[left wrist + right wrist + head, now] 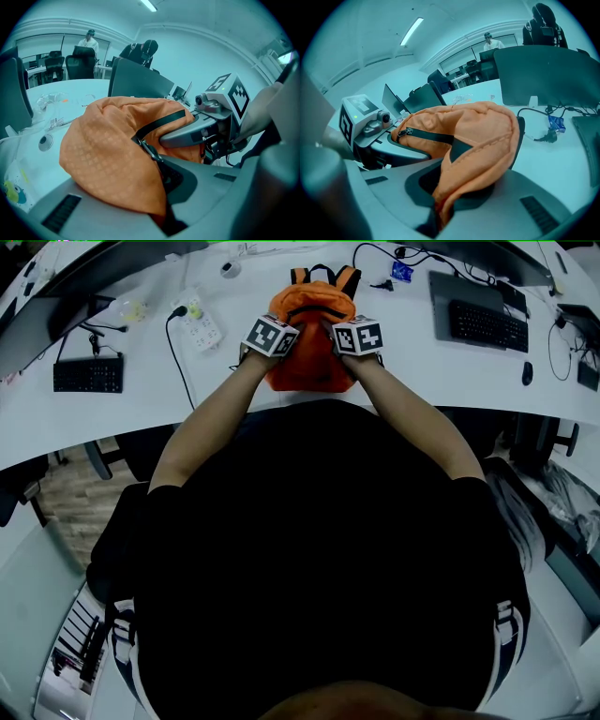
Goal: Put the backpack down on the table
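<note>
Table (pixel 422 371): white; its curved near edge runs just below the backpack (pixel 309 329).
Backpack: orange, over the table; contact unclear.
Left gripper (pixel 164 187): clamped on backpack fabric.
Right gripper (pixel 440 197): clamped on backpack's opposite side.
Room: power strip (pixel 202 324) left of backpack, keyboard (pixel 487 324) right, both apart.

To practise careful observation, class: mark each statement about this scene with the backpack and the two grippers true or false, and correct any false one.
1. The backpack is orange with black straps. True.
2. Only one gripper holds it. False: the left gripper and the right gripper both have their fingers shut on its fabric.
3. The white table carries a left keyboard and a right keyboard, either side of the backpack. True.
4. In the head view the power strip lies right of the backpack. False: it lies to its left.
</note>
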Demonstrator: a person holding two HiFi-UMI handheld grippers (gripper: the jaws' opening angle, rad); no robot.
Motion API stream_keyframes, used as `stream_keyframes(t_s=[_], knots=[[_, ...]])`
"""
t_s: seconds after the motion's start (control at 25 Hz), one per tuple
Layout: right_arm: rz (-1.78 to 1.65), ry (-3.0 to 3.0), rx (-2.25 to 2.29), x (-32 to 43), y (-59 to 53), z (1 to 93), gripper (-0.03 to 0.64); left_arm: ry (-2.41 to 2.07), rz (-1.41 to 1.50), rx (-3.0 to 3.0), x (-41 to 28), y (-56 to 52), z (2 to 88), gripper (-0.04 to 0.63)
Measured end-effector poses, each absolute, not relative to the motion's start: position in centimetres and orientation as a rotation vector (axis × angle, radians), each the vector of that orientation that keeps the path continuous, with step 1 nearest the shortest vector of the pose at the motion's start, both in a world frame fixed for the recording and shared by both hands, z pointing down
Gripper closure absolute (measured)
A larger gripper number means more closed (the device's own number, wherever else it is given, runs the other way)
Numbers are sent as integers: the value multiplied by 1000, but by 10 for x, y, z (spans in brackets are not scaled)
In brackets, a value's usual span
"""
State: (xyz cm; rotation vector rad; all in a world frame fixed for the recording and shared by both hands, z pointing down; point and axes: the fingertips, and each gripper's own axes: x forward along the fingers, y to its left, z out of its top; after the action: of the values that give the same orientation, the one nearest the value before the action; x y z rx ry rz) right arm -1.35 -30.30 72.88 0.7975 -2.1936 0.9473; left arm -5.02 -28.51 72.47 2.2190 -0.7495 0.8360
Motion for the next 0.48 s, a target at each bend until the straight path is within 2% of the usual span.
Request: stream_keyframes(t_s=[0.48], knots=[[960, -2163, 807, -13, -310, 746, 580, -691, 832, 2213, -47, -291, 738, 561]])
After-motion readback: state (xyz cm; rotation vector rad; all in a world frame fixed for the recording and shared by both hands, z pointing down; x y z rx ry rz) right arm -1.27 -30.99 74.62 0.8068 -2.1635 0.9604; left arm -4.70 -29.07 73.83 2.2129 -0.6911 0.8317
